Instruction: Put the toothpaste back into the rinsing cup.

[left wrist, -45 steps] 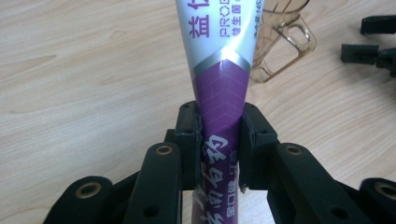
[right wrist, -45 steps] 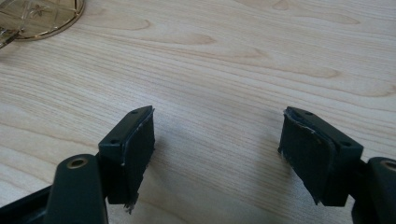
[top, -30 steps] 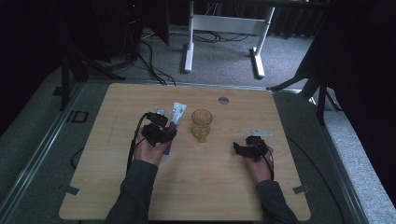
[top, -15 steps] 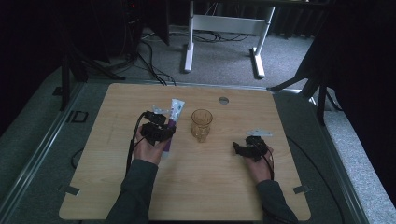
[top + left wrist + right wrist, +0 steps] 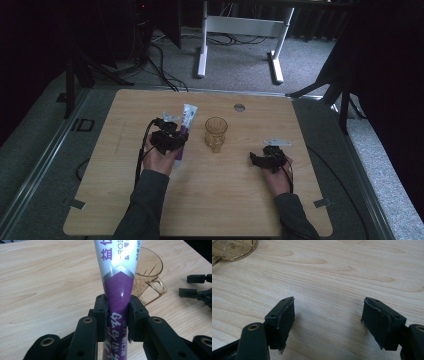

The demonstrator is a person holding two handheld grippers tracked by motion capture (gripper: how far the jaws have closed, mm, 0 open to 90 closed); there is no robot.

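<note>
A white and purple toothpaste tube (image 5: 188,118) (image 5: 120,277) is held in my left gripper (image 5: 172,137) (image 5: 118,317), whose pads are shut on its purple lower part; its white flat end points toward the far side of the table. Just to the right of the tube stands an amber glass mug (image 5: 216,132) (image 5: 150,272), upright, with its handle toward me. My right gripper (image 5: 257,159) (image 5: 328,320) rests low over the wooden table (image 5: 230,200) at the right, open, with only bare wood between its pads. The mug's base (image 5: 234,248) shows at the top left of the right gripper view.
A small round metal grommet (image 5: 239,107) sits in the tabletop near the far edge. Beyond the table stand a white frame (image 5: 240,25) and loose cables (image 5: 160,65) on grey carpet. Black cables trail from both grippers.
</note>
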